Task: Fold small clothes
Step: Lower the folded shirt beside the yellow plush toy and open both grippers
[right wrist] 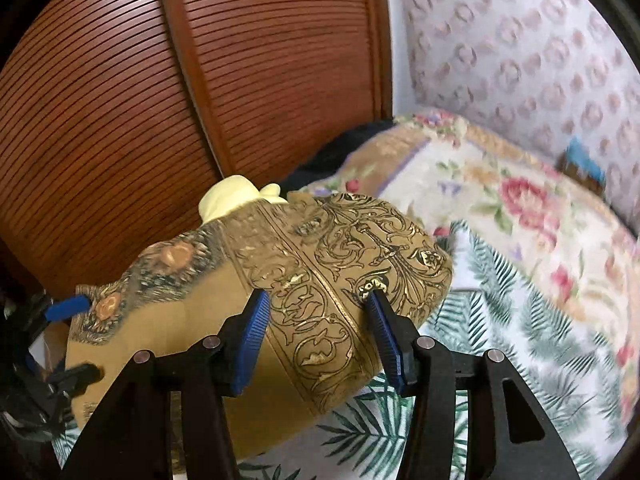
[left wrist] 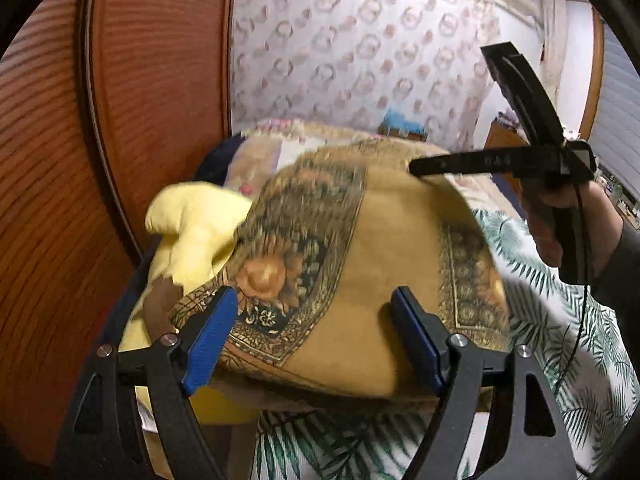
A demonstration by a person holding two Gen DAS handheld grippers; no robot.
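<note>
Left gripper (left wrist: 316, 340), right gripper (right wrist: 320, 336): both angled downward, jaws apart, nothing clamped, mustard patterned cloth (left wrist: 380, 248) beneath. Yellow garment (left wrist: 192, 224) at 9 o'clock, half hidden.

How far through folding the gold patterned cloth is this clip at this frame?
Done: the gold patterned cloth already looks doubled over, lying in a rounded stack on the palm-print sheet. In hand: nothing is gripped; the left gripper and right gripper both have open jaws straddling the cloth's near edge. Left: any further fold and flattening, since it looks bulgy. The yellow item behind looks unfolded.
</note>
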